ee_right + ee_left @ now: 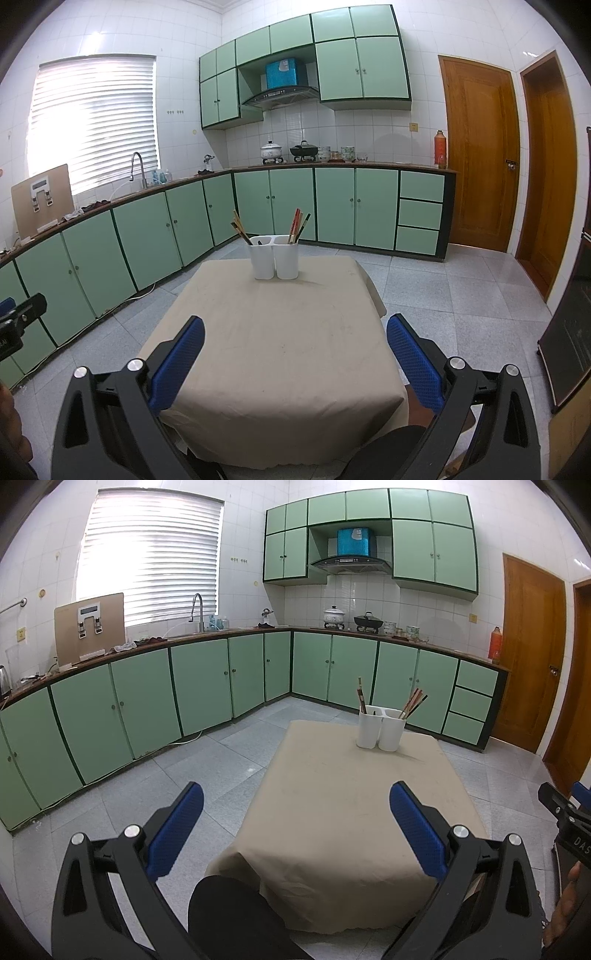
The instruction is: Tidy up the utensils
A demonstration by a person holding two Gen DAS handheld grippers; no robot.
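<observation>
A white two-compartment utensil holder [380, 729] [274, 257] stands at the far end of a low table covered with a beige cloth [351, 812] [273, 350]. Chopsticks stand in both compartments: a few in the left one [361, 698] [240, 229], several in the right one [413, 701] [298, 226]. My left gripper [295, 808] is open and empty, held above the table's near left edge. My right gripper [295, 339] is open and empty above the table's near end. Each gripper shows at the edge of the other's view.
Green kitchen cabinets [199, 686] [147, 229] run along the left and back walls, with a sink, pots and a stove on the counter. Wooden doors [480, 155] stand at the right. Grey tiled floor surrounds the table. A dark knee [229, 912] is below the left gripper.
</observation>
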